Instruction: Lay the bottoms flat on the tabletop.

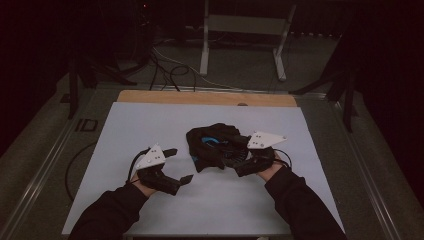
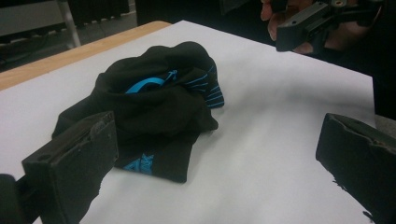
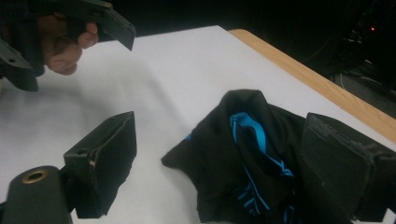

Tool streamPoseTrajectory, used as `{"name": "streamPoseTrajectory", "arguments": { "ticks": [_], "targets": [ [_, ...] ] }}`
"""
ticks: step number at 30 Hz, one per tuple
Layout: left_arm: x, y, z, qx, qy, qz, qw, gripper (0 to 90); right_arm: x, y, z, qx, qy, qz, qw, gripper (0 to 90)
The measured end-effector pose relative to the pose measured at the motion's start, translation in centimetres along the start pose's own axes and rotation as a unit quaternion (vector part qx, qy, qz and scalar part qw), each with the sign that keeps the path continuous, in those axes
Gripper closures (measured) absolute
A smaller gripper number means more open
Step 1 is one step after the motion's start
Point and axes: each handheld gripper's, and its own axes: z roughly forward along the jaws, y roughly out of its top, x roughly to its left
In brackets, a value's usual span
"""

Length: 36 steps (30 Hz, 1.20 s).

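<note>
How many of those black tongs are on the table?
2. The left tongs sit open beside the crumpled black cloth, apart from it. The right tongs sit open at the cloth's other side.

Overhead view looks down; gripper views closely share the garment (image 1: 215, 145).

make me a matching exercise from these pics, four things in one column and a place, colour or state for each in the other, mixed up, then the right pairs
Things
1. left tongs
2. right tongs
3. black garment
4. wooden strip

Descriptions
A. crumpled in a heap, with blue markings
B. along the far edge of the white table top
C. open over bare white surface, apart from the cloth
D. open right at the cloth, one jaw against its edge

Pairs: 1-C, 2-D, 3-A, 4-B
</note>
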Motion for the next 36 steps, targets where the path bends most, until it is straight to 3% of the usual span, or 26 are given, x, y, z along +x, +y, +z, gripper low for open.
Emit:
{"name": "streamPoseTrajectory", "arguments": {
  "ticks": [5, 9, 11, 13, 16, 22, 26, 34, 36],
  "targets": [
    [0.0, -0.2, 1.4, 0.006, 0.007, 0.006, 0.9999, 0.0, -0.1, -0.8, 0.6, 0.012, 0.002, 0.015, 0.9998, 11.3],
    [0.2, -0.6, 2.7, 0.024, 0.025, 0.032, 0.9989, 0.0, 0.1, -1.4, 1.3, 0.018, 0.001, 0.027, 0.9995, 11.4],
    [0.3, -1.0, 3.3, 0.013, 0.025, 0.039, 0.9988, 0.0, 0.3, -1.7, 1.7, 0.017, 0.005, 0.031, 0.9994, 14.1],
    [0.5, -1.1, 3.8, 0.023, 0.023, 0.038, 0.9987, 0.1, 0.4, -2.0, 2.0, 0.023, -0.001, 0.032, 0.9992, 15.7],
    [0.7, -1.3, 4.6, 0.050, 0.027, 0.020, 0.9982, 0.1, 0.2, -2.4, 2.5, 0.026, -0.002, 0.033, 0.9991, 20.3],
    [1.1, -1.9, 6.1, 0.092, 0.028, 0.006, 0.9953, 4.4, -0.1, -2.8, 3.3, 0.035, -0.028, 0.025, 0.9987, 28.5],
    [1.5, -2.4, 7.0, 0.124, 0.041, 0.008, 0.9914, 7.1, -0.3, -2.8, 3.6, 0.038, -0.042, 0.019, 0.9982, 31.2],
    [2.3, -3.4, 8.5, 0.164, 0.055, 0.010, 0.9849, 18.4, -0.9, -3.6, 4.6, 0.064, -0.064, 0.024, 0.9956, 37.7],
    [2.4, -3.6, 8.8, 0.166, 0.054, 0.012, 0.9846, 21.3, -0.9, -3.8, 4.9, 0.069, -0.069, 0.021, 0.9950, 38.5]
  ]
}}
